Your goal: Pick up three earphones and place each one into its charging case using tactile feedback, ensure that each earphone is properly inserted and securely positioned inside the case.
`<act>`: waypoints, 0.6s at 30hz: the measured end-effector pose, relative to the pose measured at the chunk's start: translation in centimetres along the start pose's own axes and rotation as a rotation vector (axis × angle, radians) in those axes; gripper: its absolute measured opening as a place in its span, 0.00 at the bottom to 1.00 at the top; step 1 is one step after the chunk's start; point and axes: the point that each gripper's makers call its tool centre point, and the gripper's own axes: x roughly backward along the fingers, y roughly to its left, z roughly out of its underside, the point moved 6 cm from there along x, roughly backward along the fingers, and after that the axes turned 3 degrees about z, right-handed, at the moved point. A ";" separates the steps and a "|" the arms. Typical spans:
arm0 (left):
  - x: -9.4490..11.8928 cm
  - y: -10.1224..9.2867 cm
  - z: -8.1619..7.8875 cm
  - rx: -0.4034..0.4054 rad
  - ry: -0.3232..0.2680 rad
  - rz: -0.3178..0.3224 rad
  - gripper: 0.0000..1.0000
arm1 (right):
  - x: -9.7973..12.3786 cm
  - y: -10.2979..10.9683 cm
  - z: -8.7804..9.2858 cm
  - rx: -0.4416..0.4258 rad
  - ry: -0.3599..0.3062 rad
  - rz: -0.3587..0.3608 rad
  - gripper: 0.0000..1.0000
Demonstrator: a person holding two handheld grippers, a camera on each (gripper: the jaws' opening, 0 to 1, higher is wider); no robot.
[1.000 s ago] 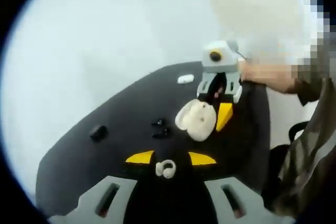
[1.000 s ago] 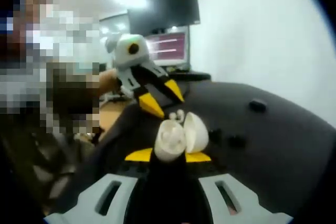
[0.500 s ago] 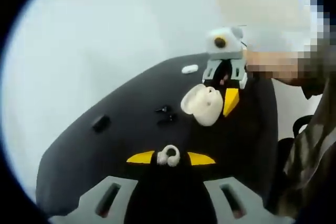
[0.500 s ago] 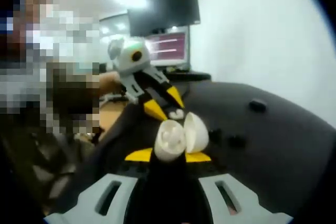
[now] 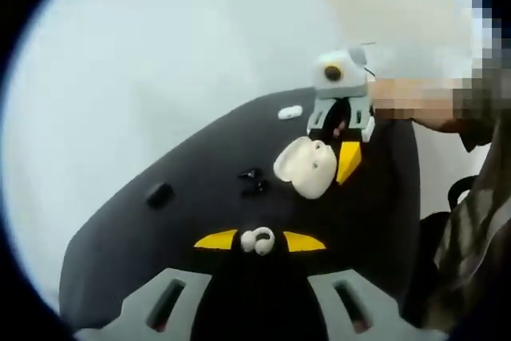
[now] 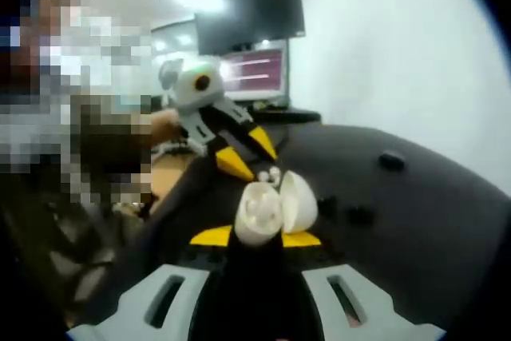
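Left tool: closed on a small white earphone, pinched between its yellow tips and held above the black table.
Right tool: closed on the white charging case, lid swung open, the case's hollow facing the left tool; seen from the left gripper view, the same case hangs off the right tool over the table's far side.
Gap: from the right gripper view the earphone sits just beside the case's rim, at the tip of the left tool; whether they touch I cannot tell.
Other items: two dark earphones lie near the table's middle, a dark case toward its left edge, a white piece near the far edge.
Step in hand (judged): seating the white earphone into its case.
Doing it well: hold the case steady, line the earphone's body up with the hollow, ease in slowly, and let go only once resistance says it has seated.
Risk: a tilted entry could leave it perched on the rim.
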 end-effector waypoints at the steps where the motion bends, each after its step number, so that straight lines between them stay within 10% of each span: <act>1: -0.1 -0.1 0.0 -0.018 0.007 -0.006 0.18 | 0.0 0.0 0.0 0.000 0.000 0.000 0.22; 18: -1.0 0.8 1.1 -0.005 0.039 -0.041 0.14 | 0.0 0.0 0.0 0.002 0.001 0.002 0.22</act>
